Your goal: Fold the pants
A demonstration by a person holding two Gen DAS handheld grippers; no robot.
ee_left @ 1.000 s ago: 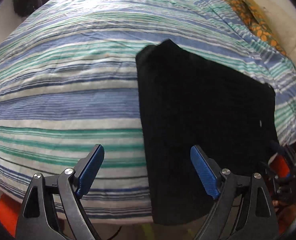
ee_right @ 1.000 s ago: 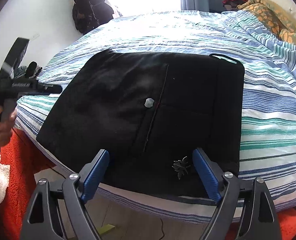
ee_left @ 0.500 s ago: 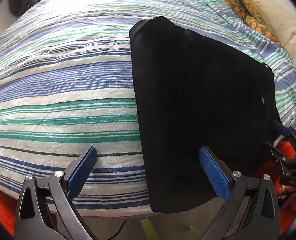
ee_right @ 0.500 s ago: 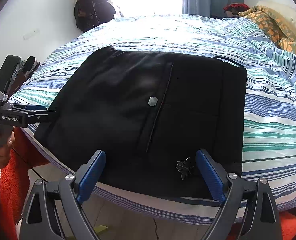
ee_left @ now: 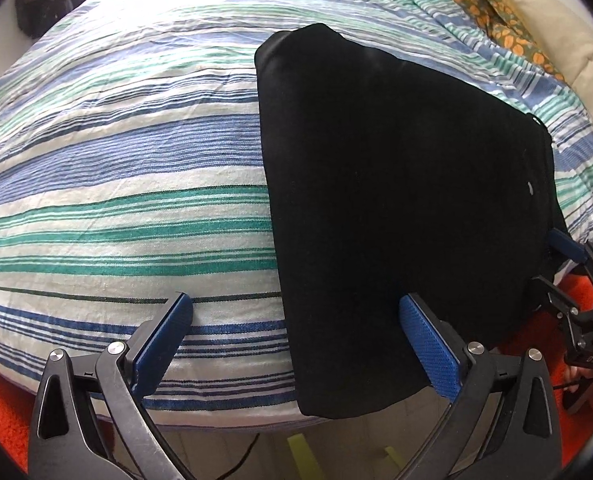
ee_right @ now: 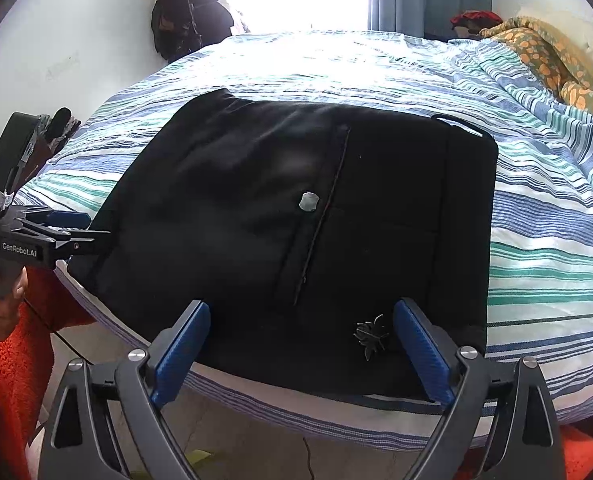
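Black pants (ee_left: 400, 200) lie folded into a flat rectangle at the near edge of the striped bed (ee_left: 116, 184); in the right wrist view (ee_right: 296, 220) they show a pocket seam, a small grey patch and a small flower emblem. My left gripper (ee_left: 296, 320) is open and empty, straddling the pants' left edge at the bed's rim. My right gripper (ee_right: 300, 324) is open and empty, just short of the pants' near edge. Each gripper shows in the other's view: the left one (ee_right: 62, 226) at the pants' left corner, the right one (ee_left: 568, 268) at their right side.
An orange patterned blanket (ee_right: 548, 60) lies bunched at the bed's far right. Dark clothes (ee_right: 188, 16) hang on the wall by the bright window. An orange rug (ee_right: 12, 380) covers the floor beside the bed. A cable (ee_left: 240, 452) runs along the floor below.
My left gripper has moved in closer and lower toward the pants' left edge. The right gripper has moved slightly closer. Both stay open; the pants have not moved.
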